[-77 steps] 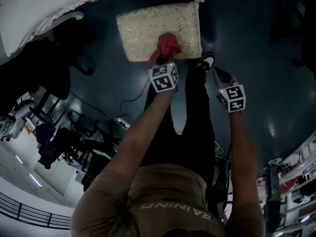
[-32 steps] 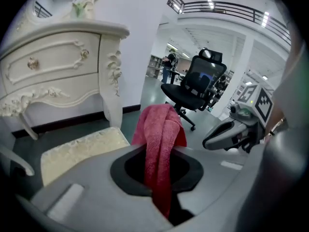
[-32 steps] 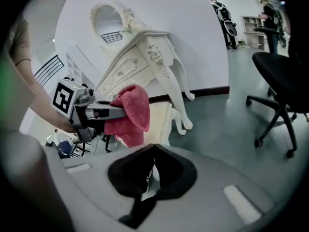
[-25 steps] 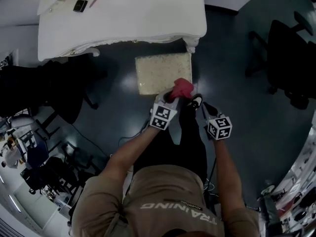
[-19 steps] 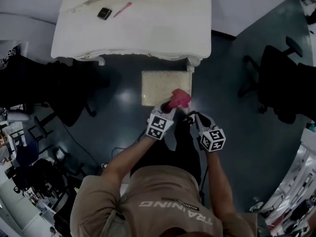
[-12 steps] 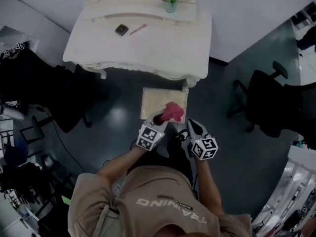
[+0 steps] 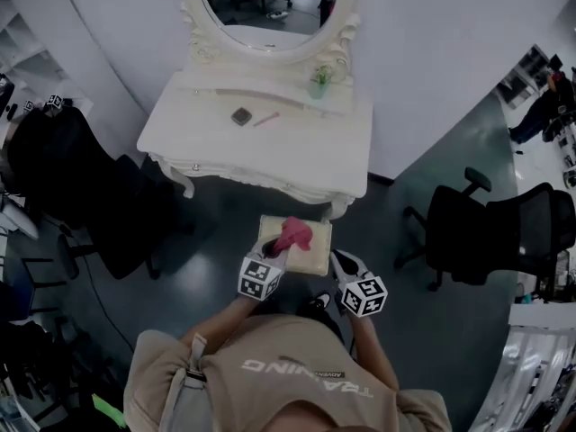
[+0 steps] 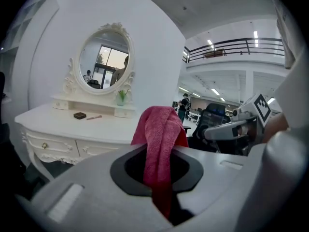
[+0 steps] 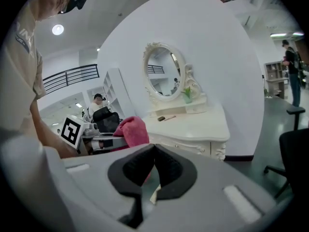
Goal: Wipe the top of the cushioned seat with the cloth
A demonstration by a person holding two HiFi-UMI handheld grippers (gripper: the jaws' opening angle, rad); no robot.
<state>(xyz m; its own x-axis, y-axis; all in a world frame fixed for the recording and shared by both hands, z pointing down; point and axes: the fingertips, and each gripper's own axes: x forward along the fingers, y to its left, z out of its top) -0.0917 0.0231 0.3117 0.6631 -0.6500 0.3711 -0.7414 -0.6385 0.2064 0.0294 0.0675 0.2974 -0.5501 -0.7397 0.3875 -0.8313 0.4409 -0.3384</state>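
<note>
The left gripper (image 8: pixel 161 178) has its jaws clamped on the red cloth (image 8: pixel 161 134). A bunched fold stands up past the tips at 12 o'clock, pinched low down so that plenty of loose fabric is free to drag over a surface. From where I stand the gripper points level toward the dressing table (image 8: pixel 72 129) rather than down, so the cloth looks lifted clear of the cushion, not pressed on it. Seen from the head view, the cloth (image 7: pixel 292 234) hangs over the far part of the cushioned seat (image 7: pixel 315 252), which sits on the dark floor just in front of the table, at the person's 12 o'clock. I take this as a pause in the wiping, or its end. The right gripper (image 9: pixel 153 158) rides at 3 o'clock of the left one, its jaws together on nothing, and is kept off to the side, probably because one cloth needs only one tool. A black office chair (image 7: pixel 486 232) stands well apart at the seat's 3 o'clock.
</note>
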